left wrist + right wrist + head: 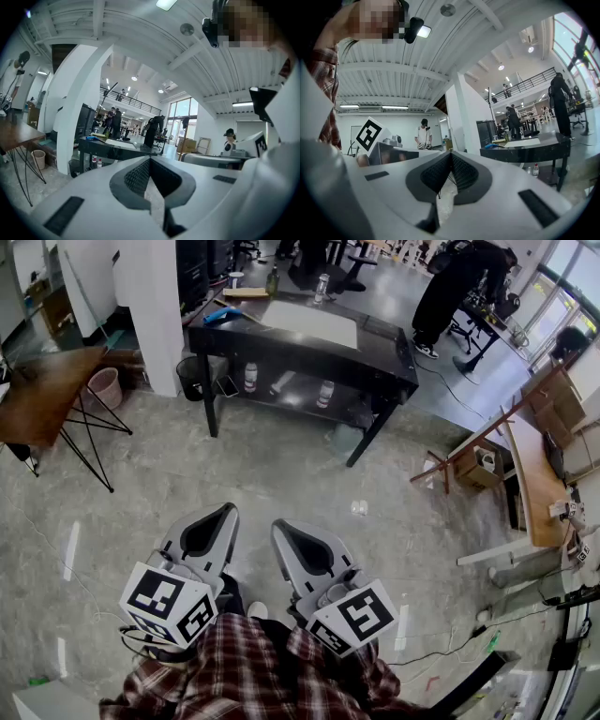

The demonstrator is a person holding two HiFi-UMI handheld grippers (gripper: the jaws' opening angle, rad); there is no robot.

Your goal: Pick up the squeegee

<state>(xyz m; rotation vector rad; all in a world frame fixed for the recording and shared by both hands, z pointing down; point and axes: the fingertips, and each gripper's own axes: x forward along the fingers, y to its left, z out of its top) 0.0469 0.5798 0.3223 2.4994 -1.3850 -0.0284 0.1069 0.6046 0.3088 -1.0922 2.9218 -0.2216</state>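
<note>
Squeegee (222, 315) on far table (375, 352), well apart from fingers (208, 538).

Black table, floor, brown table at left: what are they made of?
Black table: dark top with a glossy sheen, reflections show; painted wood or laminate, can't tell. Floor: grey, mottled, looks like polished concrete. Brown table: wood-look top on thin black legs, likely metal rod.

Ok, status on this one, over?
Left tool shut, empty; right tool same. Blue squeegee, likely, on black table ahead, untouched. Only floor between.
</note>
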